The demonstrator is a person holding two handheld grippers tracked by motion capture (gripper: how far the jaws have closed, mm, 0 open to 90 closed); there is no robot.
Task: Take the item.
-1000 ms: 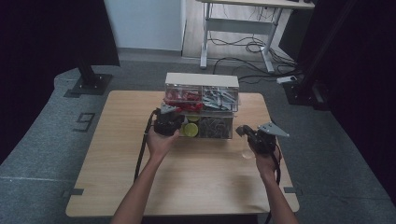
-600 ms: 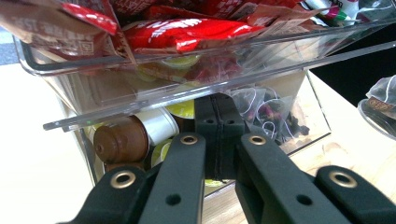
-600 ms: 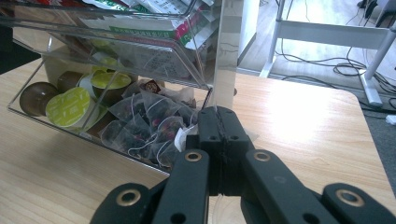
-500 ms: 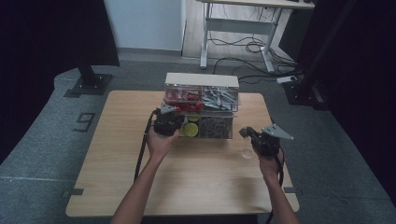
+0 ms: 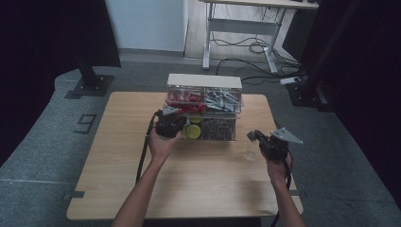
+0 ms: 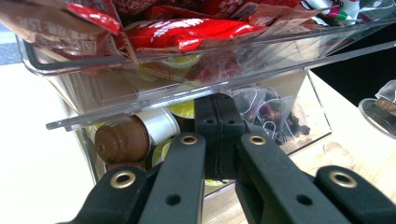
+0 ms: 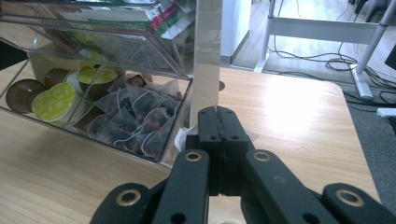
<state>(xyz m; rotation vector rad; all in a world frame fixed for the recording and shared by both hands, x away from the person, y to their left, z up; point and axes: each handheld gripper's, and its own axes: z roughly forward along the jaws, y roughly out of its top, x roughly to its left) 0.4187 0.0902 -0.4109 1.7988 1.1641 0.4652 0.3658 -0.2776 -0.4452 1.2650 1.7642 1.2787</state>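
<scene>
- Nearest the person, the right tool (image 5: 259, 138) hovers over the worktop (image 5: 118, 189) at about 4 o'clock from the clear organiser (image 5: 204, 106). Its jaws are pressed fully together and carry nothing.
- Just at 7 o'clock of that tool, a small clear cup (image 5: 249, 155) stands on the wood, apart from the tool and, as far as I can tell, empty.
- The left tool (image 5: 171, 124) sits at the organiser's lower front, at about 8 o'clock of the box. Its jaws are also closed flat on each other, with nothing between them.
- In the left gripper view that tool's tips (image 6: 219, 135) lie right at the open lower bay. The coffee pods (image 6: 122, 140) are at their 10 o'clock, the tea bags (image 6: 268, 112) at 2 o'clock.
- Farther up, the red sachets (image 6: 187, 30) fill the upper tray.
- My judgement: the work is at its start. Nothing has been picked from the organiser yet, so choosing an item, gripping it and carrying it to the cup all remain.
</scene>
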